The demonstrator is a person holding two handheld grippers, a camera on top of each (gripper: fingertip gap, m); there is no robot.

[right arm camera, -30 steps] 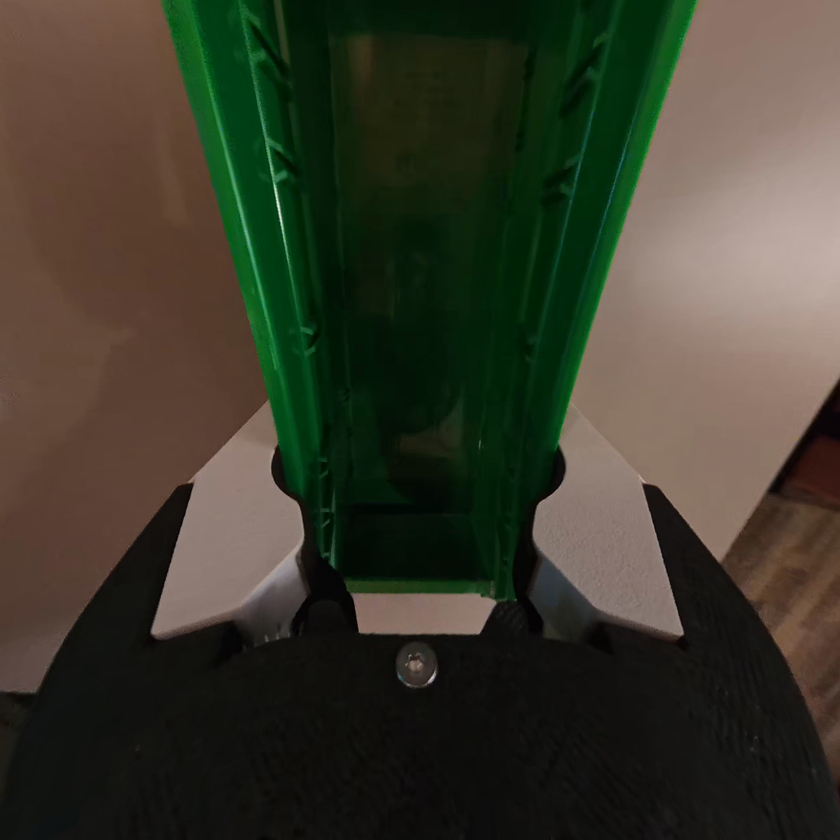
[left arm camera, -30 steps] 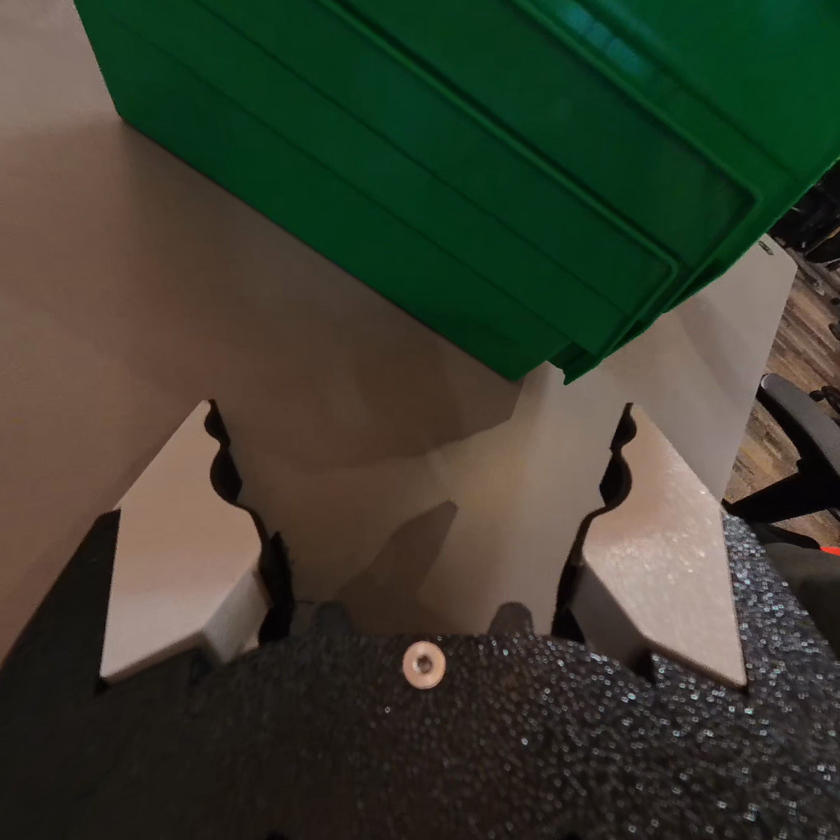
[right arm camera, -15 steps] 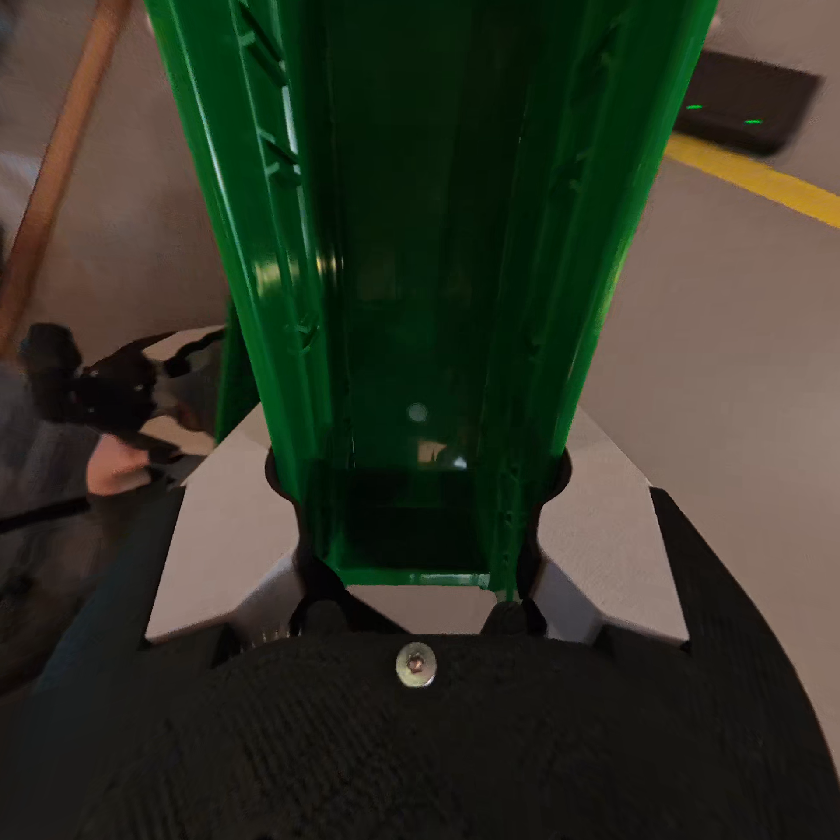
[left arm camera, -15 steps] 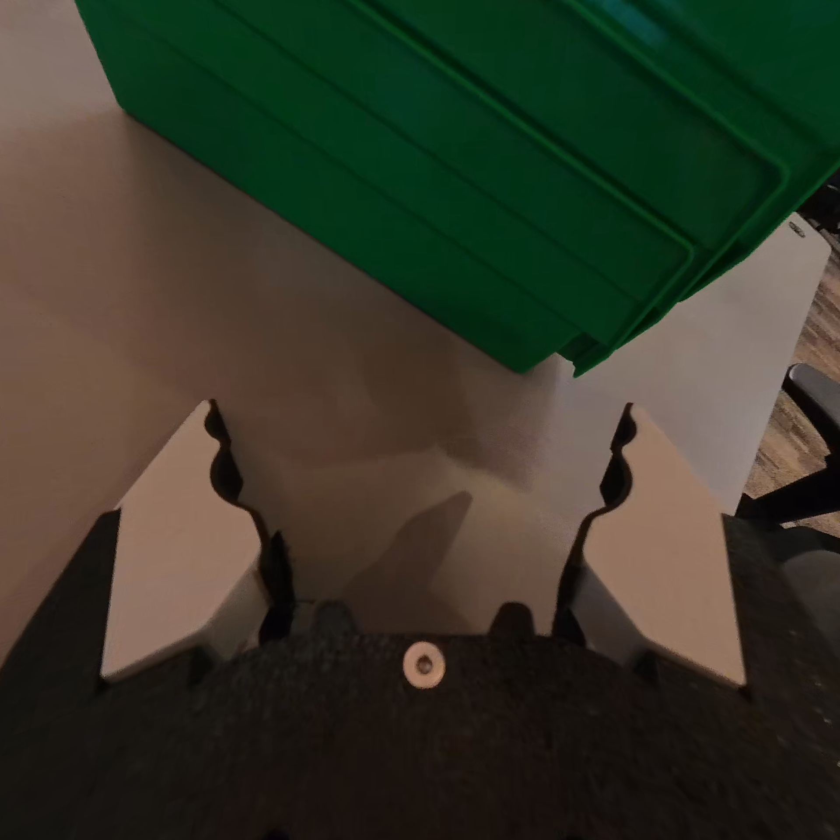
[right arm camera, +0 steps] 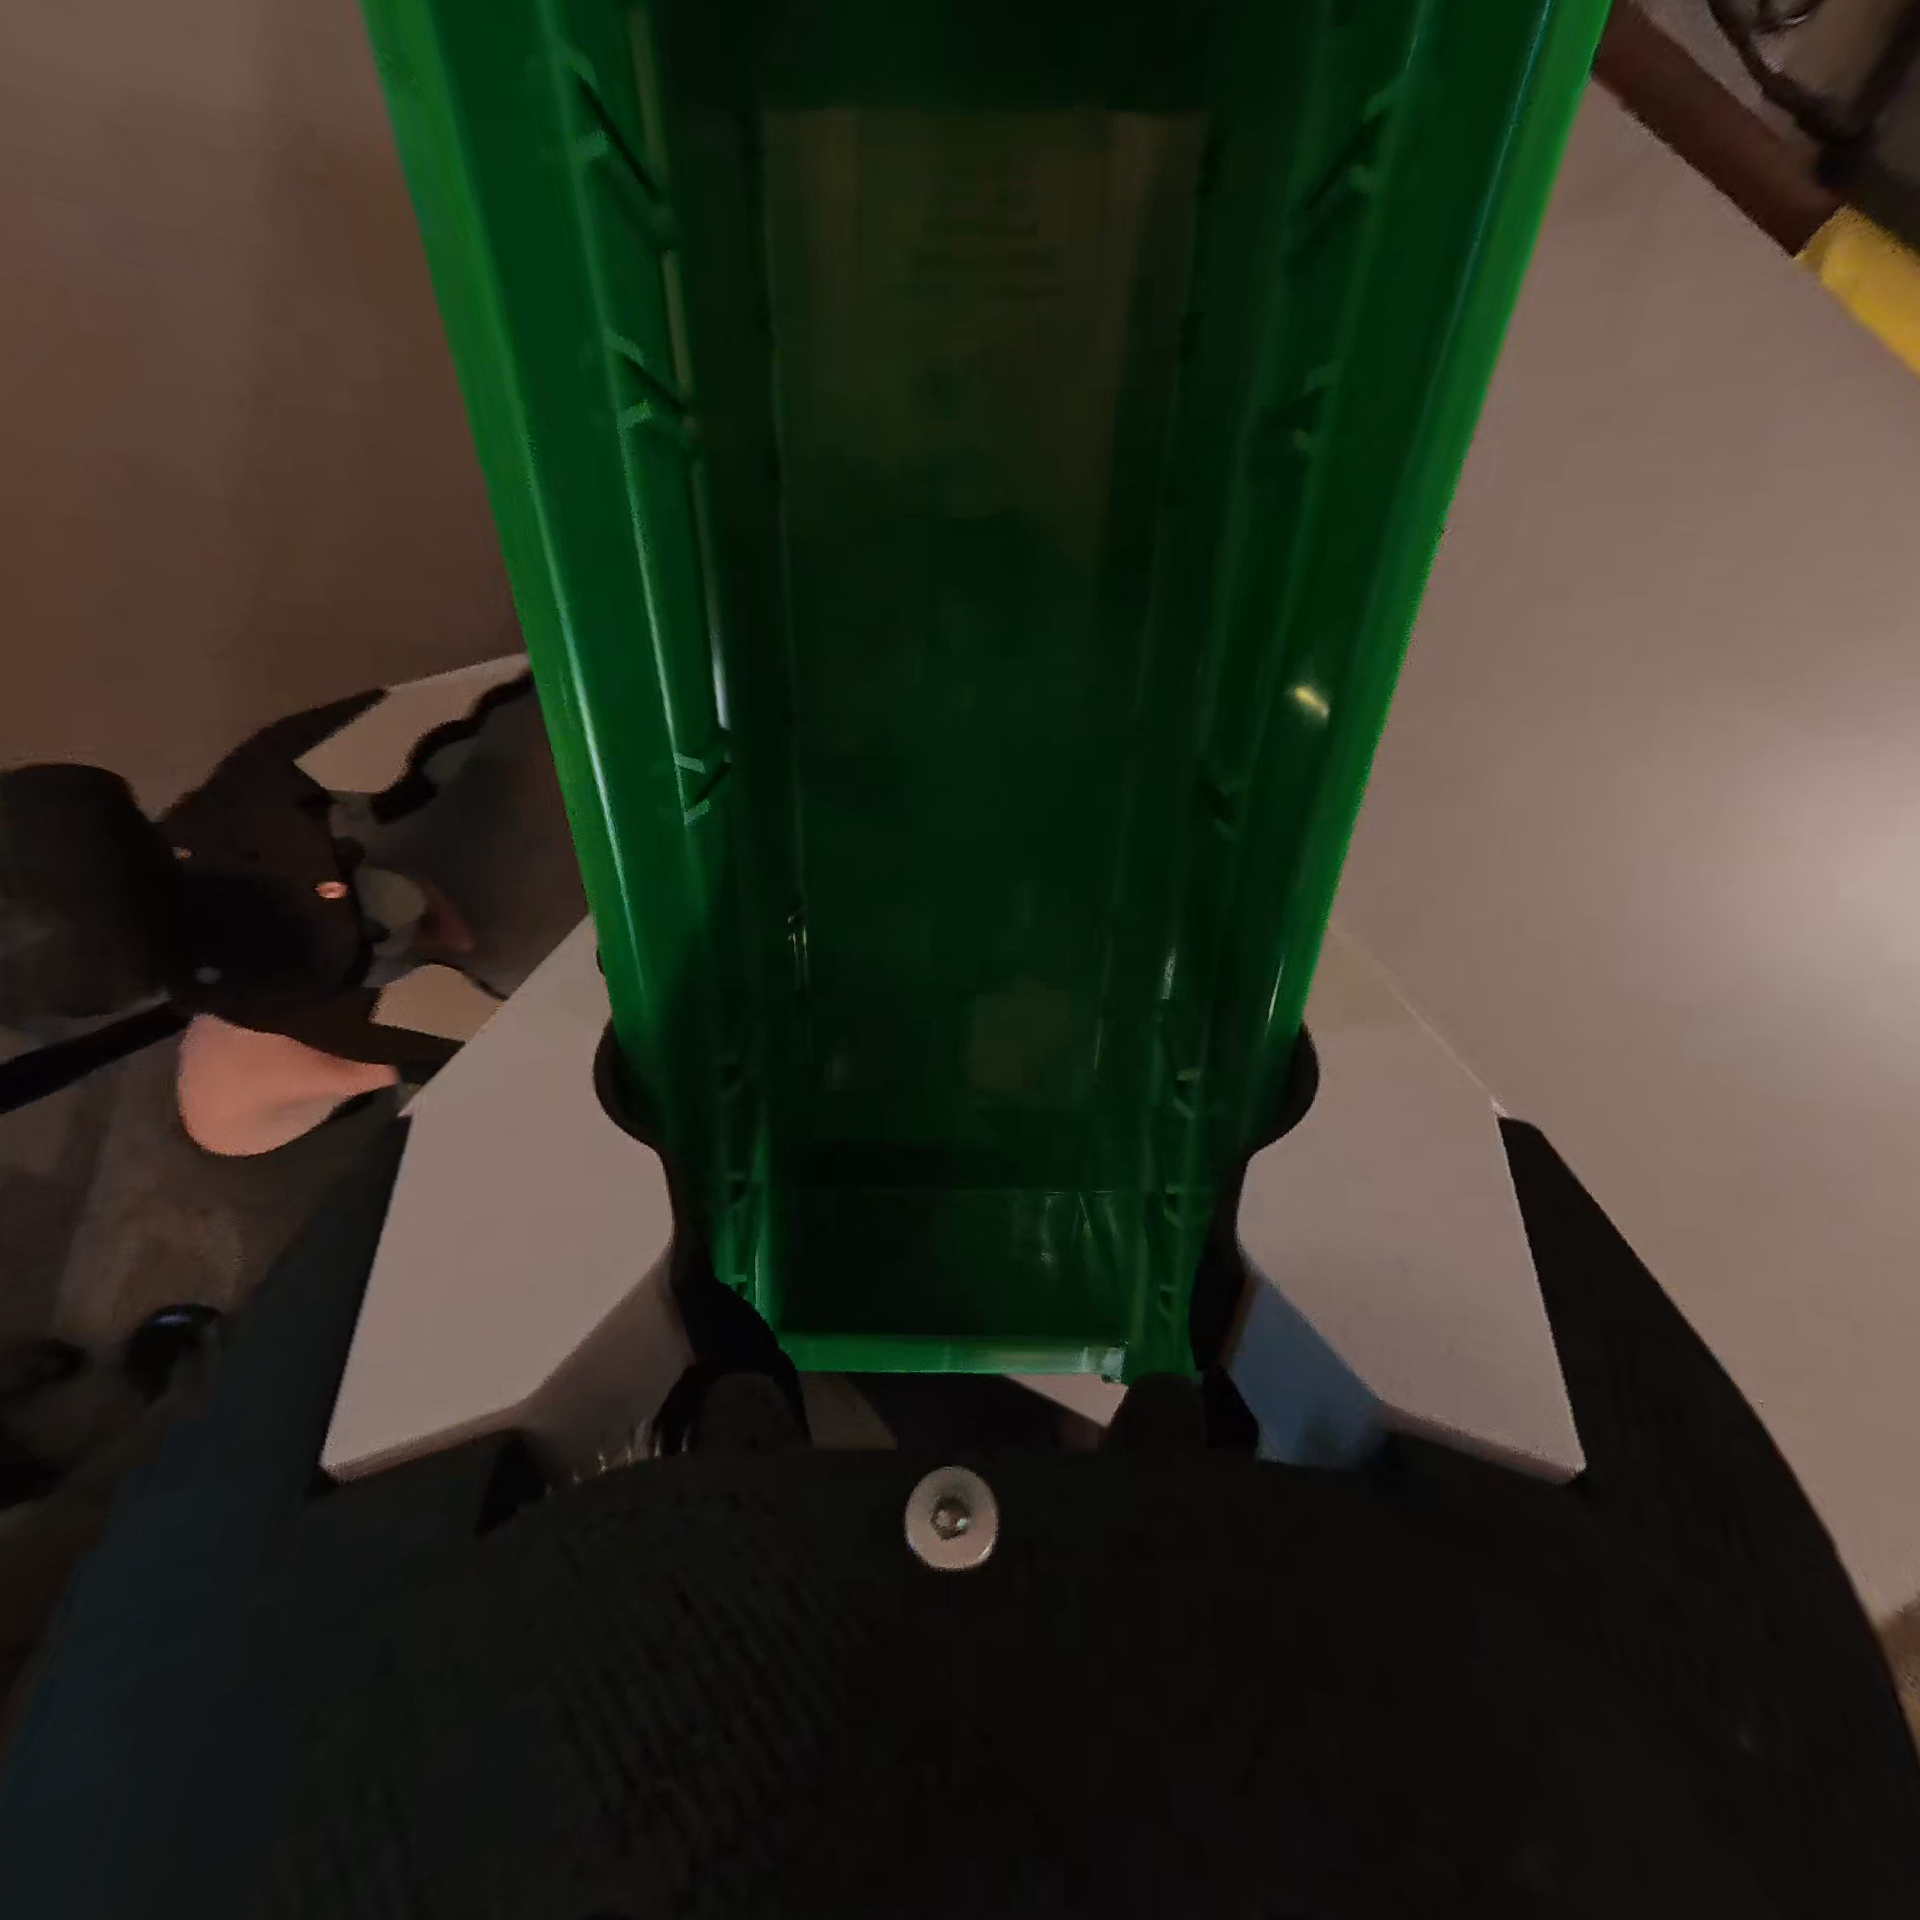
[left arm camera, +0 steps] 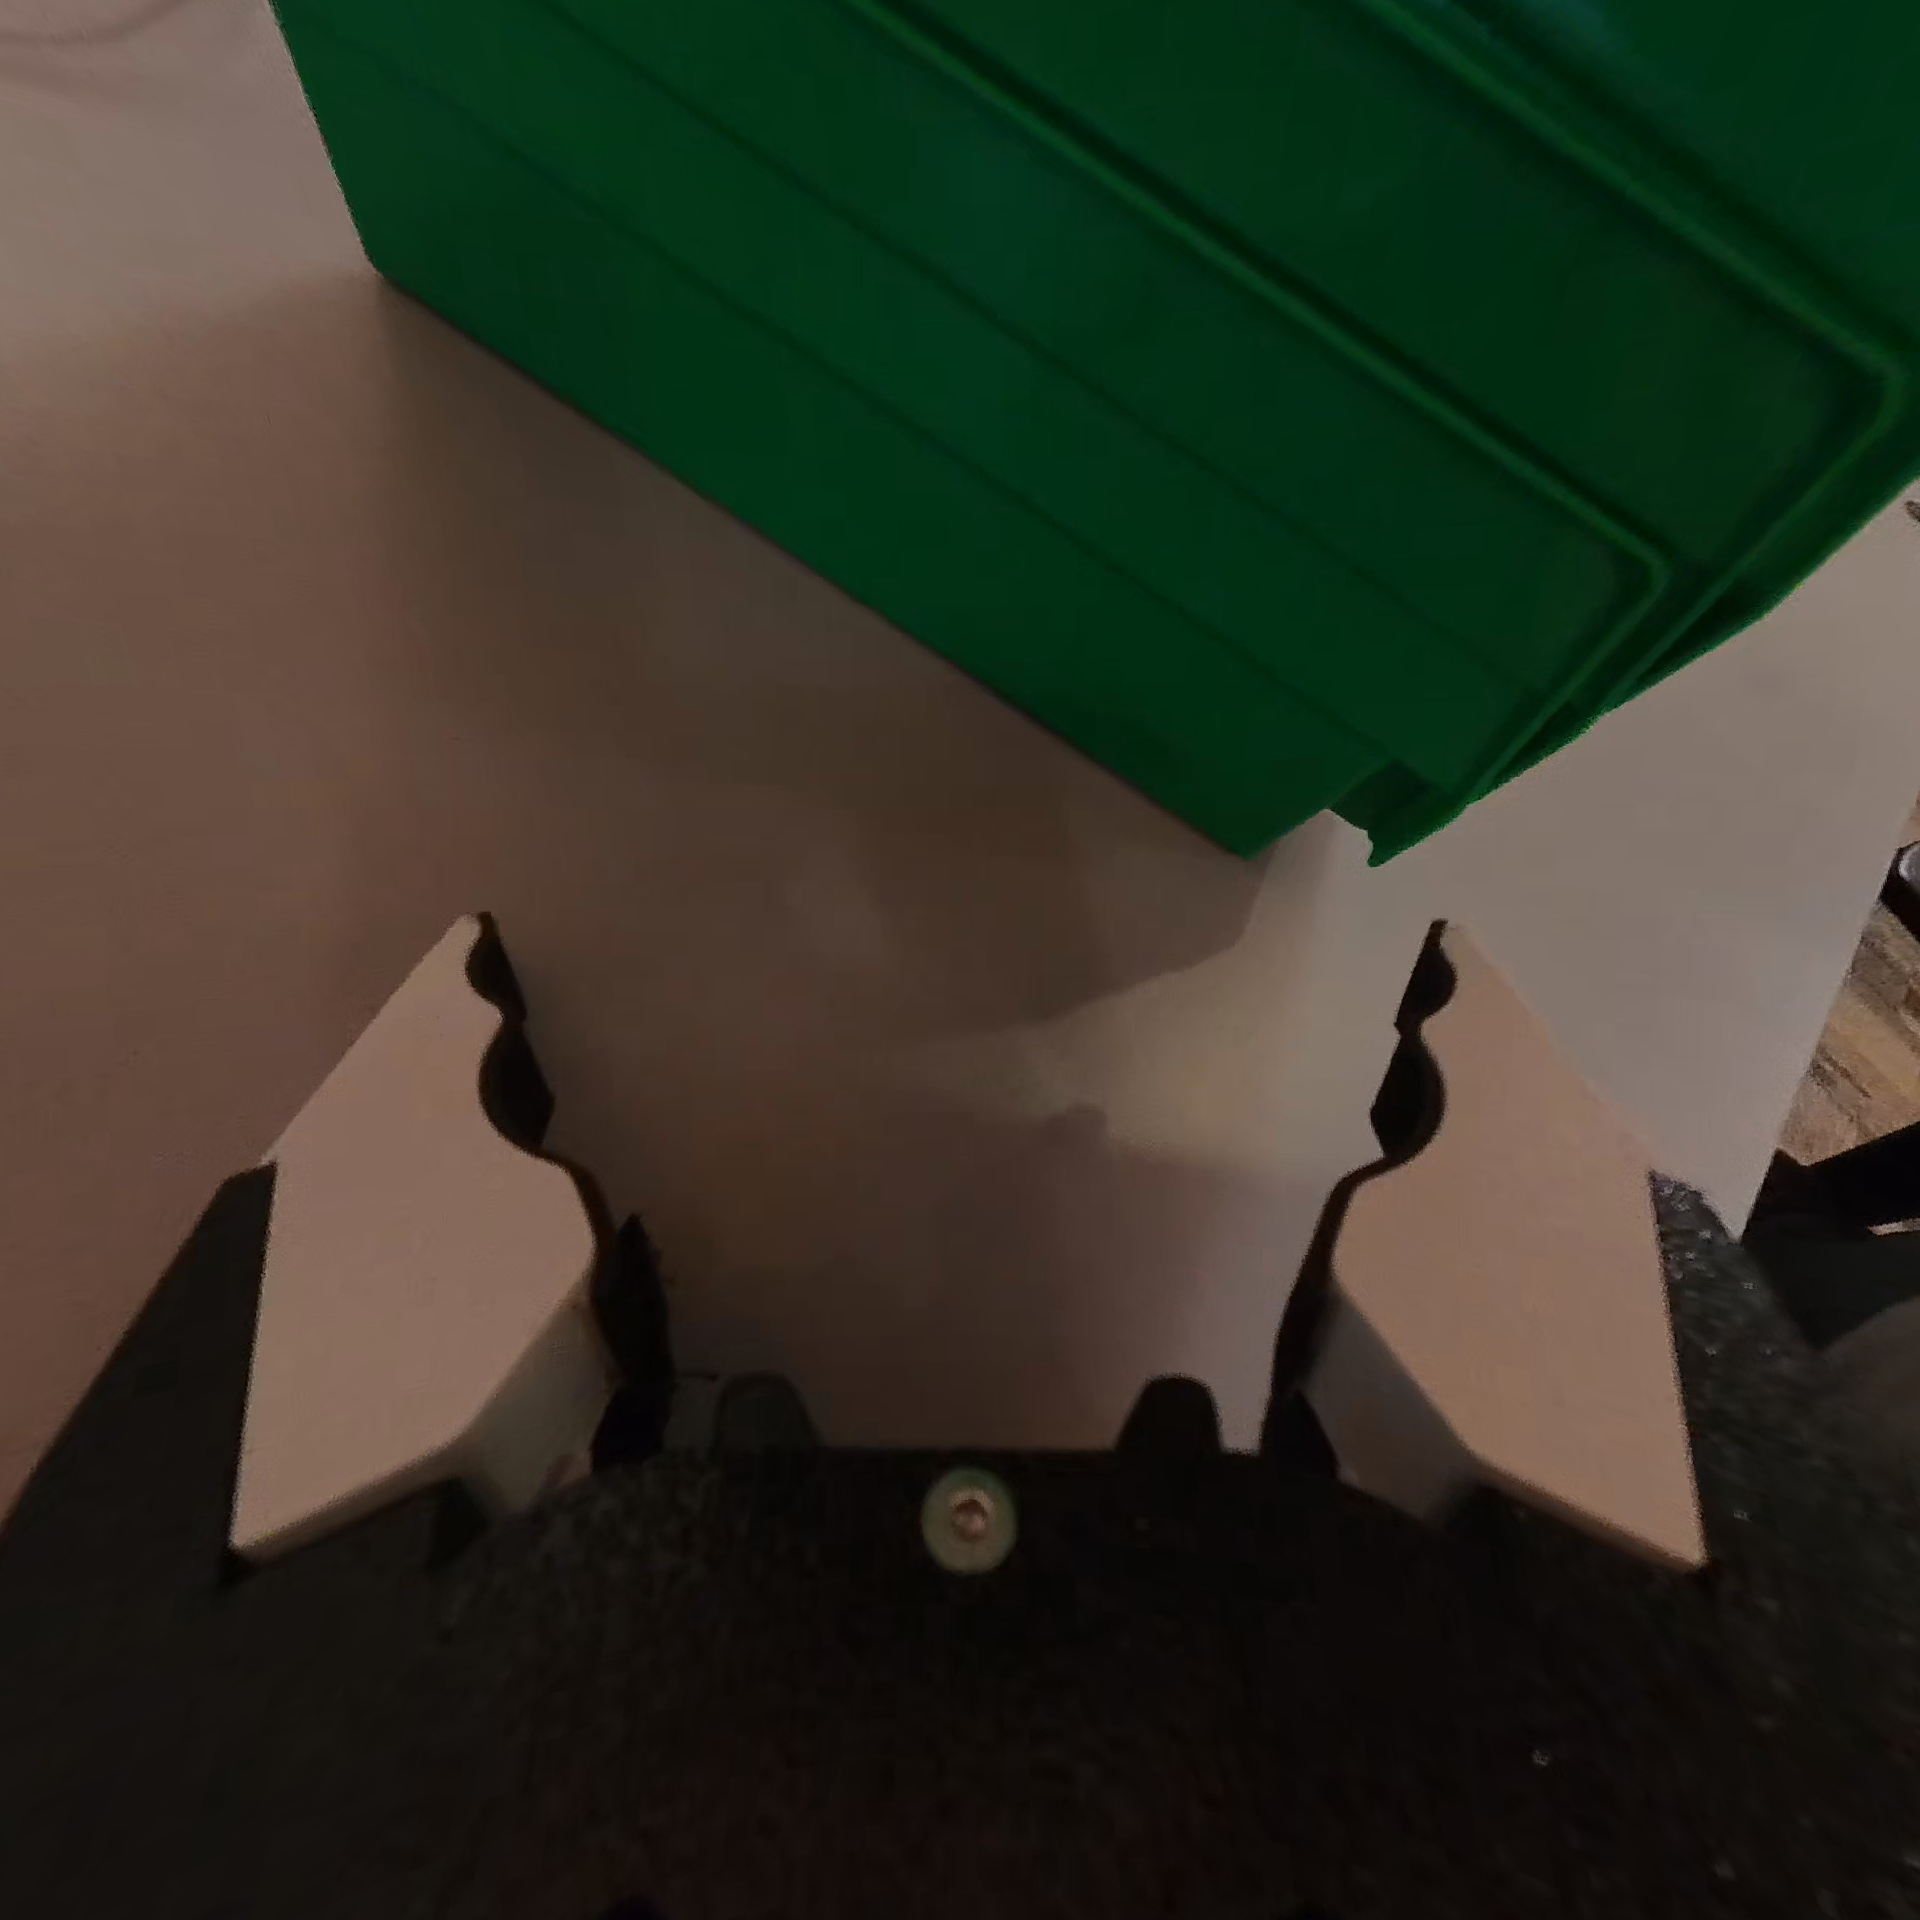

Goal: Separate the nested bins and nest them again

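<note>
Right wrist view: the right gripper [right arm camera: 951, 1195] is staying clamped on a bin [right arm camera: 977, 582], swinging it through the air. The left gripper [left arm camera: 961, 1049], jaws apart and empty, is nearing the stack [left arm camera: 1091, 395] ahead, so separation looks underway.

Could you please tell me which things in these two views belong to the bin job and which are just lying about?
Job:
- green plastic bins
- right gripper, clamped on a bin
- left gripper, open

Lying about:
- pale tabletop
- yellow-tipped brown post

Pale table [left arm camera: 312, 675], wood-patterned floor [left arm camera: 1860, 1049] beyond its right edge, yellow strip [right arm camera: 1870, 281].
</note>
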